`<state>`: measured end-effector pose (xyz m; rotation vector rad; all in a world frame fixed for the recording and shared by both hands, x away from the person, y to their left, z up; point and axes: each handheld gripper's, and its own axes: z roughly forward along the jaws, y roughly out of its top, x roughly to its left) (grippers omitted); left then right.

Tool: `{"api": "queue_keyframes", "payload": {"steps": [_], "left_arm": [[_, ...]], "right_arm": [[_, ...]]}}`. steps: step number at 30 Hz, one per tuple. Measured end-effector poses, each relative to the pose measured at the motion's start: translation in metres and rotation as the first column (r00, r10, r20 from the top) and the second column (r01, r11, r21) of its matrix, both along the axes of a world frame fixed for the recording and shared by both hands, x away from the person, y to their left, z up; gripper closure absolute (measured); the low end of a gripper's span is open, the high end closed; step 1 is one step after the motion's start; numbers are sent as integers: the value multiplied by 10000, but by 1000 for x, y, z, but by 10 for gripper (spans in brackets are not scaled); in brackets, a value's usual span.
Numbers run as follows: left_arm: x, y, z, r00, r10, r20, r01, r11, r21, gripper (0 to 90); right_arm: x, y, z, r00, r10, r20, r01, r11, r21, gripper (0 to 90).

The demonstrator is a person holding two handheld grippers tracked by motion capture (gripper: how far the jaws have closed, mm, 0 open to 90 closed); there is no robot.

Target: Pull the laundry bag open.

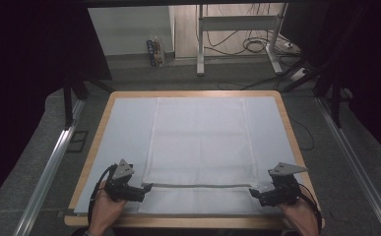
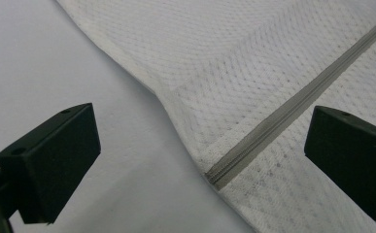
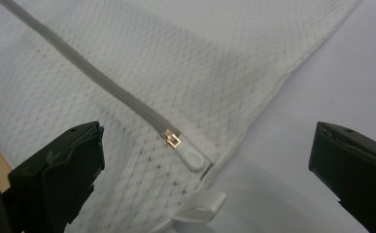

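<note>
While the left gripper [image 1: 146, 188] is being held with its jaws apart at the left end of the grey zipper [image 1: 198, 185], nothing is being clamped between them. The right gripper [image 1: 255, 192] is likewise being held wide apart at the zipper's right end, where the white pull tab [image 3: 191, 156] is lying. The white mesh bag [image 1: 198, 142] is being kept flat on the pale mat [image 1: 124, 128] in the middle of the bench [image 1: 289, 123]. Bare mat is being left along both side edges of the bag.
</note>
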<state>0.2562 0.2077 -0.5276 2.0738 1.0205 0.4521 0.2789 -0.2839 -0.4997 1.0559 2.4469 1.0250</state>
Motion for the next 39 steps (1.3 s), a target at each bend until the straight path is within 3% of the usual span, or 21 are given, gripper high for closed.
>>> {"api": "queue_keyframes", "payload": {"steps": [12,16,21,23,28,31,39], "left_arm": [[1,-2,-2,9999,-124,-78,125,9998,151,0],[1,-3,-3,9998,-184,-105,187,9995,253,0],[1,-3,-3,9997,-212,-145,217,9992,336,1],[2,-4,-3,9996,-241,-138,246,9989,392,2],[2,-7,-5,9989,-427,-184,439,9966,698,4],[2,-9,-5,9988,-483,-129,491,9956,794,5],[1,-9,-4,9988,-493,-35,494,9952,843,6]], "right_arm": [[-8,4,-7,9987,-245,-442,211,9969,-760,0],[-8,7,-10,9959,-255,-870,179,9960,-874,10],[-4,11,-17,9960,-328,-829,229,9927,-1185,23],[-2,13,-21,9965,-307,-782,180,9872,-1586,20],[-2,16,-21,9959,-276,-862,126,9854,-1699,45],[-2,17,-20,9954,-277,-915,113,9845,-1749,80],[-8,20,-15,9955,-324,-892,167,9850,-1717,282]]}}
